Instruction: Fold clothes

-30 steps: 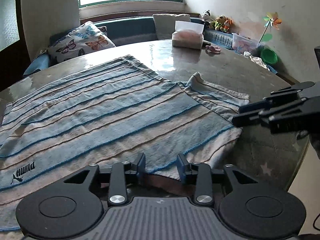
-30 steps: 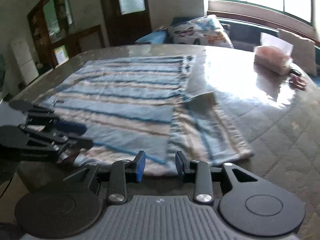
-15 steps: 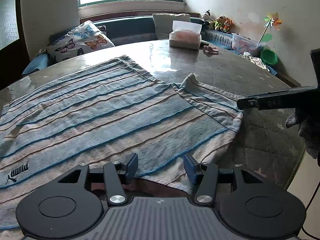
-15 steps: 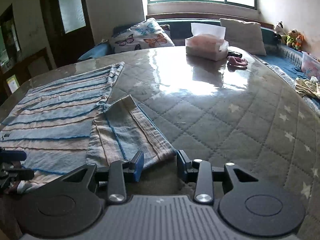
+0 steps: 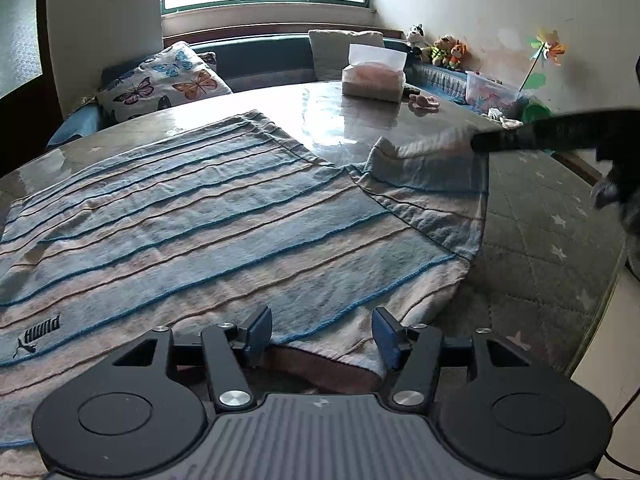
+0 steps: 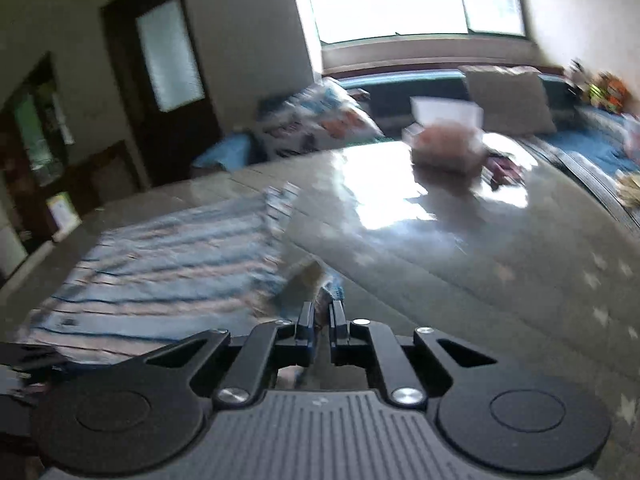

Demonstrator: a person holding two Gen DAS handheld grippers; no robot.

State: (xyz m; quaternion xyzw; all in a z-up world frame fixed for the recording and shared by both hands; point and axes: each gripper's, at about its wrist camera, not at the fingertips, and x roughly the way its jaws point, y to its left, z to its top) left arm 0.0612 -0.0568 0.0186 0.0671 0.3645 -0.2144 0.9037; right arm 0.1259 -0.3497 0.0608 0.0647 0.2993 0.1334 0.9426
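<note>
A blue and beige striped towel (image 5: 200, 220) lies spread on the round table (image 5: 540, 240), its right end folded back on itself. My left gripper (image 5: 322, 332) sits at the towel's near edge. Its jaws are opening and the hem lies between them, with neither pad pressing on it. In the left wrist view my right gripper (image 5: 480, 145) comes in from the right, pinching the folded flap's far corner and holding it a little off the table. The right wrist view is blurred, but it shows the right gripper (image 6: 320, 316) shut on towel (image 6: 172, 264) fabric.
A tissue box (image 5: 374, 80) and a small pink thing (image 5: 424, 101) stand at the table's far side. Behind runs a bench with a butterfly pillow (image 5: 164, 84), soft toys and a plastic tub. The table's rim curves close on the right.
My right gripper has shut on the folded flap's corner and raised it, swinging its view leftward. The left jaws have spread wider while that gripper stayed in place.
</note>
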